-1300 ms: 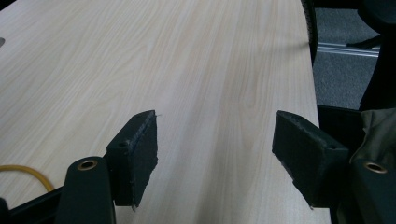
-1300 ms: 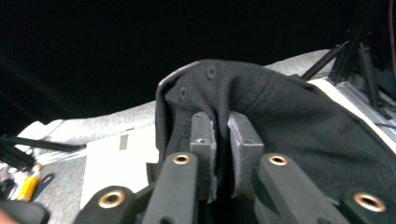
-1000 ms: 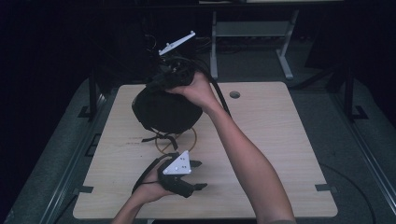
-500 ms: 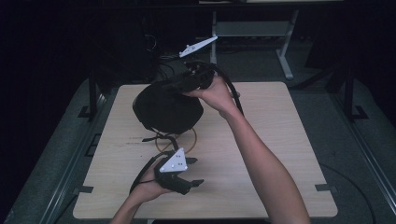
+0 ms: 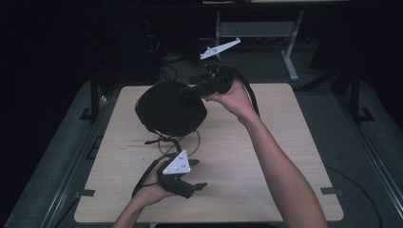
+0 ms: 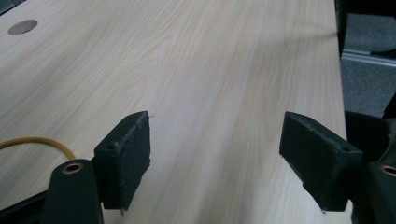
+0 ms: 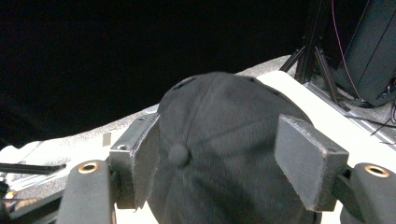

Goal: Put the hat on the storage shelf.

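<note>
Right gripper (image 7: 217, 158) jaws stand wide apart, flanking the crown of the black cap (image 5: 171, 107) resting on the table (image 5: 285, 156) without clamping it; left gripper (image 6: 217, 161) jaws stand wide over bare tabletop.

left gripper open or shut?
Open. In its own view the left gripper has its jaws set wide apart, bare table between them.

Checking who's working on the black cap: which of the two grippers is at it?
The right gripper, jaws open at the cap; the left gripper rests over bare table.
</note>
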Action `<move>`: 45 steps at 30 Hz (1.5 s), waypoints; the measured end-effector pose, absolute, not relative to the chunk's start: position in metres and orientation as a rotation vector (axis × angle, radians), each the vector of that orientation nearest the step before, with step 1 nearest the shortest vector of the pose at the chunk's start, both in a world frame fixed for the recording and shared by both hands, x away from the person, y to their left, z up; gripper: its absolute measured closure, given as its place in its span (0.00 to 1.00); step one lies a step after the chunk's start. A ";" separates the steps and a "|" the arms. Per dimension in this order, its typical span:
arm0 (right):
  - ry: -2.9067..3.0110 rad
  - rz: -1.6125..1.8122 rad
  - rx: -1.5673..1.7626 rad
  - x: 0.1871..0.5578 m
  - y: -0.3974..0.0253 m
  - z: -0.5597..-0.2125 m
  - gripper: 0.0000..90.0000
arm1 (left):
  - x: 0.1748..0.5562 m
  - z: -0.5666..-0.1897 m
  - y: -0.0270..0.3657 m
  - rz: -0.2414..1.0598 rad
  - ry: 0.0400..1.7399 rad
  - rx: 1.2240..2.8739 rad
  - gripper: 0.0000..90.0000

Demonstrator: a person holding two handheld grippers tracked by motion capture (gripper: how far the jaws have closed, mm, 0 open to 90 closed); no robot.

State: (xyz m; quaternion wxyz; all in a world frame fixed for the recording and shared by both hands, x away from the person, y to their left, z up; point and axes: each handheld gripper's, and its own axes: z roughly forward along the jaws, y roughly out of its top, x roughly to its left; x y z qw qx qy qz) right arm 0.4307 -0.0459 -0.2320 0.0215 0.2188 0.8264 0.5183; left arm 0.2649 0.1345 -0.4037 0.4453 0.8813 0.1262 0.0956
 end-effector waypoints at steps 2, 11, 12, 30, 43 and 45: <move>2.567 1.594 0.686 0.430 -0.050 -0.234 0.32 | 0.265 -0.404 0.133 0.235 0.317 2.180 0.26; 2.556 1.605 0.715 0.425 -0.070 -0.239 0.29 | 0.266 -0.407 0.133 0.233 0.336 2.187 0.24; 2.558 1.604 0.720 0.425 -0.072 -0.239 0.29 | 0.266 -0.406 0.133 0.240 0.335 2.186 0.24; 2.520 1.597 0.766 0.416 -0.102 -0.243 0.27 | 0.266 -0.407 0.131 0.243 0.325 2.188 0.23; 2.479 1.600 0.811 0.406 -0.137 -0.252 0.26 | 0.266 -0.408 0.130 0.249 0.318 2.195 0.23; 2.473 1.601 0.829 0.404 -0.144 -0.254 0.26 | 0.266 -0.408 0.130 0.248 0.320 2.196 0.23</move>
